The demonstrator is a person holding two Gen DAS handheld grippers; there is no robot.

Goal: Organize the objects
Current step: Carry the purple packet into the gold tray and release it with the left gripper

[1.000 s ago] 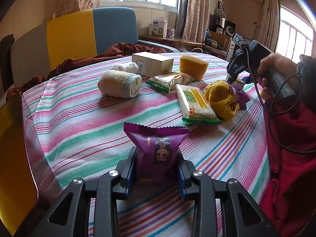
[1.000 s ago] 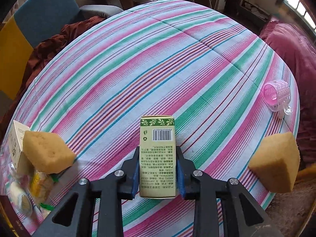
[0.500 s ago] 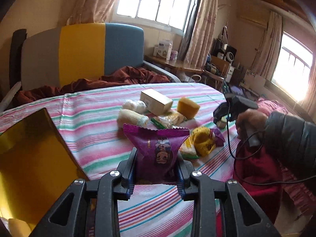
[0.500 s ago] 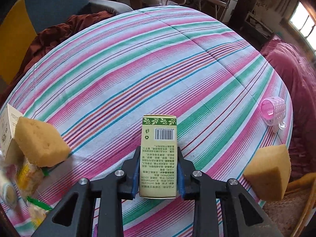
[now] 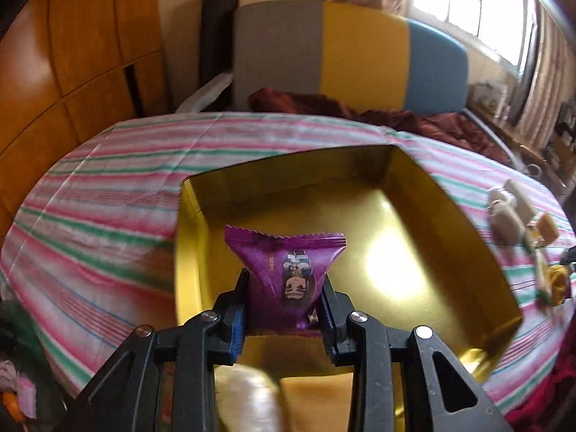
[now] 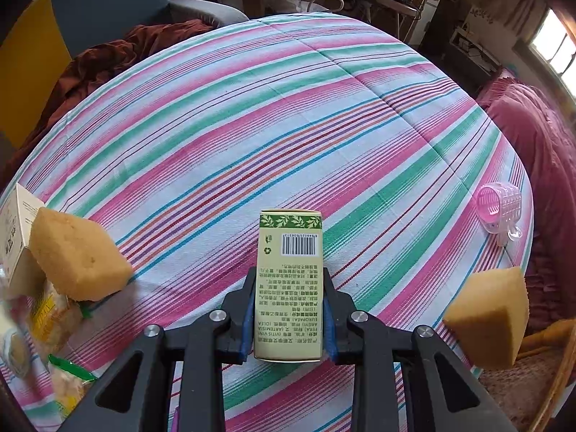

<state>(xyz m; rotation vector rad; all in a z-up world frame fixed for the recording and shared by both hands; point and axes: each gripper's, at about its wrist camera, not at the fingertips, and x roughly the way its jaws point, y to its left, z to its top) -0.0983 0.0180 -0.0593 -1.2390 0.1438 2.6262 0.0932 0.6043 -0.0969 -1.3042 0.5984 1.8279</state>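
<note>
Left gripper (image 5: 284,309) clamps a purple snack packet (image 5: 286,273) above the open gold box (image 5: 450,216), which sits on the striped tabletop (image 5: 108,216). Right gripper (image 6: 288,318) pinches a green-and-cream carton (image 6: 289,280) over the same tabletop (image 6: 270,108). Left of that carton lies a yellow sponge (image 6: 77,255); to its right are another sponge (image 6: 493,316) and a pink hair roller (image 6: 498,208).

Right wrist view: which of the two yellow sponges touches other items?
The left sponge: it leans on the white box and snack packets. The right sponge sits alone.
</note>
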